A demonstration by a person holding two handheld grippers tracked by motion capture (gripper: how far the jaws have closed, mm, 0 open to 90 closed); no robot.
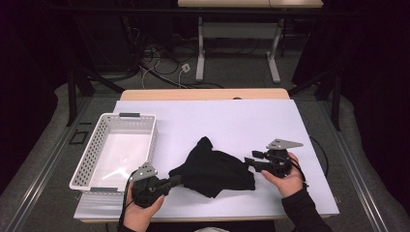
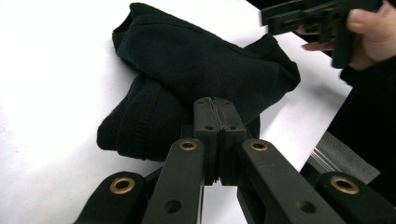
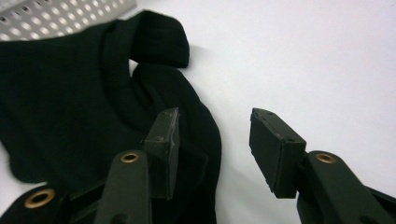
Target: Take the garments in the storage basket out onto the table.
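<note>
Left tongs (image 2: 215,109) are closed tight, pads pressed together w/ no gap; in the left gripper view their tips sit right at the near edge of the black garment (image 2: 196,70), but whether a bit of cloth is pinched between them can't be told. In the high view the left tongs (image 1: 175,180) point toward the garment's lower-left corner, person's left hand (image 1: 141,209) wrapped round the body at the counter's front edge. Right tongs (image 3: 212,135) stand partly apart, nothing between the pads: one pad hangs over the cloth's edge, the other over bare white surface. In the high view the right tongs (image 1: 249,162) sit just beside the garment's right side, held by the right hand (image 1: 285,179), grey plate on top. The garment (image 1: 212,166) lies crumpled approx. mid-counter, a narrow part sticking up toward the far side. White counter (image 1: 232,121) is bare around it. A white perforated basket (image 1: 86,159) stands at the left, near the garment but apart from it.
</note>
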